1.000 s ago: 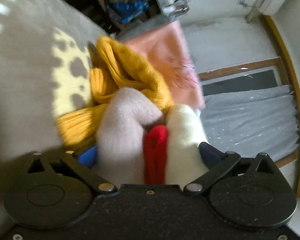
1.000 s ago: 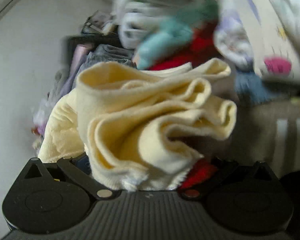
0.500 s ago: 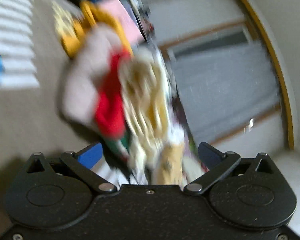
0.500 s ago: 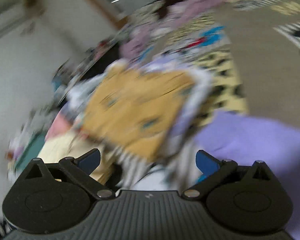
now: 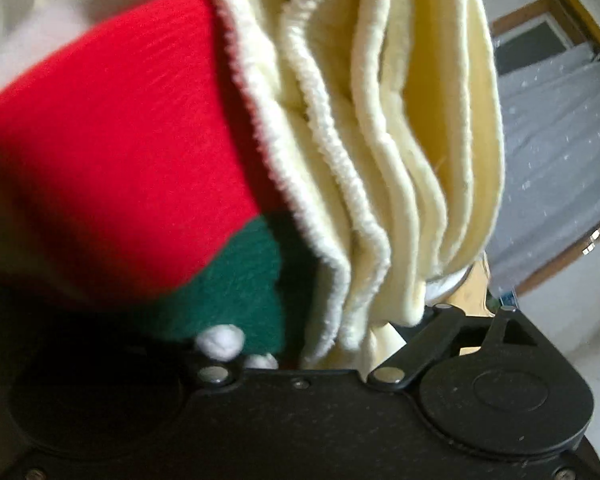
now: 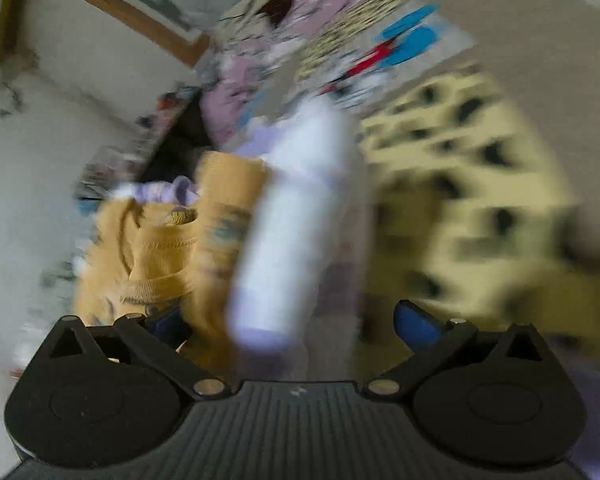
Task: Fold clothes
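Note:
A stack of folded clothes fills the left wrist view, its layers standing on edge: a red and green knit [image 5: 132,152], a cream fleece [image 5: 380,140] and a pale pink piece [image 5: 40,28]. The stack sits between the jaws of my left gripper [image 5: 300,320], which are closing on it; the cloth hides both fingers. In the blurred right wrist view my right gripper [image 6: 292,324] is open, its blue pads showing. A mustard garment [image 6: 160,248] and a lavender-white folded piece [image 6: 292,220] lie just ahead of it, the mustard one against the left pad.
A beige bed cover with a yellow, black-spotted patch [image 6: 460,200] spreads to the right. More clothes are heaped at the back [image 6: 260,60]. A white wall [image 6: 40,140] and a wood-framed grey panel [image 5: 560,140] stand beyond.
My right gripper has let go of the cream fleece and swung over to the mustard and lavender clothes. The left gripper has swung and rolled with the stack, which now crowds its camera.

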Demonstrator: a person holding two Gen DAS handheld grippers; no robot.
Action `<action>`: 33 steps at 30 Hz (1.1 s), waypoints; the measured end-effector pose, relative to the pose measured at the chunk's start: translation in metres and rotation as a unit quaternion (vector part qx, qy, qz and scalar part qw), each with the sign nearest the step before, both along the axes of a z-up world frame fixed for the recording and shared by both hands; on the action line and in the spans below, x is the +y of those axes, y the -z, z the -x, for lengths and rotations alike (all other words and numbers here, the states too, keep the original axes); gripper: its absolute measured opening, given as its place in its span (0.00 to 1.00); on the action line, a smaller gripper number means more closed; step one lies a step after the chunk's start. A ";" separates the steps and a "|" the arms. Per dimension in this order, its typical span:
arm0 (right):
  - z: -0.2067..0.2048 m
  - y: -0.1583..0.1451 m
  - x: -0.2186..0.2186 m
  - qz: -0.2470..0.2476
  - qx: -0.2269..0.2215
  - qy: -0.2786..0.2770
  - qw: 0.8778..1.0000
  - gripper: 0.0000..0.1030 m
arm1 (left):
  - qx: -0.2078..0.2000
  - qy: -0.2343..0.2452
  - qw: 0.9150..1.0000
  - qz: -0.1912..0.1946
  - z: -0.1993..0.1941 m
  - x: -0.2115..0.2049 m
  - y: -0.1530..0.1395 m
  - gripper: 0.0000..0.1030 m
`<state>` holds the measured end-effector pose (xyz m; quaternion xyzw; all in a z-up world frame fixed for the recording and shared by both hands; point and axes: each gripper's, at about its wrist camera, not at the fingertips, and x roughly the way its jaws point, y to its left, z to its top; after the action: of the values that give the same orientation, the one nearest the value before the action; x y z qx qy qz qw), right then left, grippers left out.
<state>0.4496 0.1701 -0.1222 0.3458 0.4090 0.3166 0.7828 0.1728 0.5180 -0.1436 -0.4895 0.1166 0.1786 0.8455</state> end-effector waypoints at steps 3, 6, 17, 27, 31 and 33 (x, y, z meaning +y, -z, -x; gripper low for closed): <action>-0.010 -0.016 0.064 0.056 -0.049 -0.009 0.997 1.00 | -0.007 -0.007 1.000 0.012 0.005 0.042 -0.002 0.90; -0.012 -0.012 0.087 0.045 -0.042 0.025 0.998 1.00 | -0.001 0.011 1.000 0.018 0.005 0.050 -0.004 0.90; 0.065 -0.034 0.040 0.075 -0.024 -0.039 0.996 1.00 | 0.023 0.075 0.997 -0.007 0.081 -0.071 -0.018 0.98; 0.251 -0.075 -0.211 0.080 -0.014 0.006 0.997 1.00 | 0.050 0.215 0.973 -0.071 0.056 -0.218 -0.038 1.00; 0.334 -0.087 -0.334 0.132 -0.021 0.100 0.986 1.00 | 0.064 0.257 0.958 -0.110 0.068 -0.265 -0.053 1.00; 0.364 -0.085 -0.388 0.143 -0.008 0.153 0.978 1.00 | 0.058 0.277 0.953 -0.110 0.079 -0.286 -0.060 1.00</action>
<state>0.0854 -0.2184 -0.0376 0.2861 0.3859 0.1339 0.8668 0.0939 0.2324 -0.0835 -0.3311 0.2759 -0.0225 0.9021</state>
